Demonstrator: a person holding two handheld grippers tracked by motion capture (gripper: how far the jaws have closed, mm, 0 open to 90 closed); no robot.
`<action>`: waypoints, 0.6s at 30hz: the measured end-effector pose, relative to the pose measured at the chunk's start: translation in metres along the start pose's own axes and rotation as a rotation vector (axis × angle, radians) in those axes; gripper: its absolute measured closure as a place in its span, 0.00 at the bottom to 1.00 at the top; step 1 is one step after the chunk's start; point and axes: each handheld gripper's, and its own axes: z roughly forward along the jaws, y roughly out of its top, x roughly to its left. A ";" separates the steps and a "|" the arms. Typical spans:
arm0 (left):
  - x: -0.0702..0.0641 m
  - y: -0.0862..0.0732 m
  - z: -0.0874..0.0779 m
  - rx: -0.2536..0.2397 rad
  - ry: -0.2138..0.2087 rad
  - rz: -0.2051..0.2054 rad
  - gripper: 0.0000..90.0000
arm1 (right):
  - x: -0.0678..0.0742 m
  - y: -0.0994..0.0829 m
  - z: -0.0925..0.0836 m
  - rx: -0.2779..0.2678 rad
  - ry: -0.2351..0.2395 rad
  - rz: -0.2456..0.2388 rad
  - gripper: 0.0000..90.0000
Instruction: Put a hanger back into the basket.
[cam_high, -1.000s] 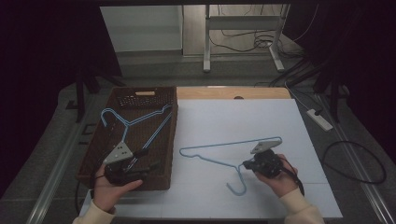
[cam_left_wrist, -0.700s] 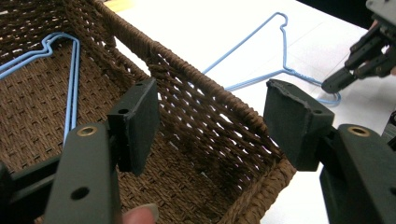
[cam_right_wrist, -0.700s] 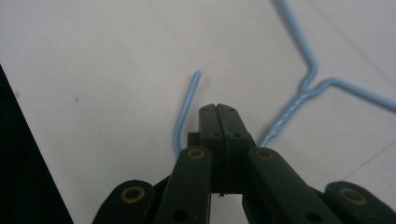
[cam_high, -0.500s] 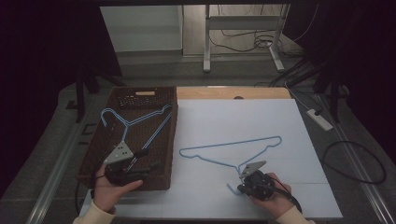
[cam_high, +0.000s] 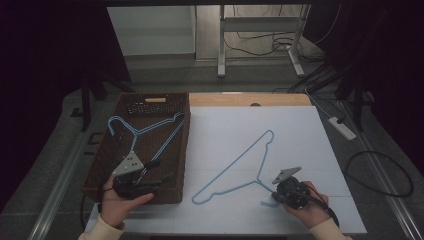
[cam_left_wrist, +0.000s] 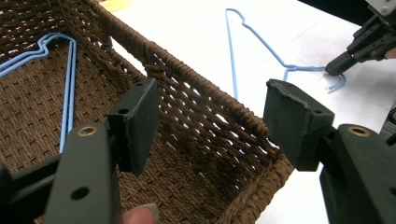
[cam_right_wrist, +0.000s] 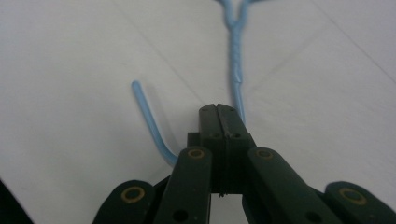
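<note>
The right gripper (cam_high: 278, 194) sits at the near right of the white table (cam_high: 300, 130), its jaws pressed together on the hook of a blue wire hanger (cam_high: 235, 167) that lies flat on the table, its triangle stretching away to the far left. The left gripper (cam_left_wrist: 210, 116), jaws spread wide, hovers over the near right corner of the brown wicker basket (cam_high: 107, 165) at the left, where more blue hangers (cam_high: 145, 131) lie.

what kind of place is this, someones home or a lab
Likely a lab or workshop bench, not a home: a white-topped table, loose cables on the floor beside a power strip, and bare desk legs behind.
</note>
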 end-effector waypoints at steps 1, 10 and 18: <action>0.000 0.000 0.000 0.000 0.000 0.000 0.40 | -0.003 -0.001 0.000 -0.001 -0.004 0.009 1.00; 0.000 0.000 0.001 0.003 0.000 -0.001 0.40 | -0.007 -0.001 -0.003 -0.020 0.006 0.001 1.00; -0.001 0.000 0.001 0.000 -0.001 -0.002 0.39 | -0.021 0.016 -0.018 -0.024 -0.054 -0.012 0.66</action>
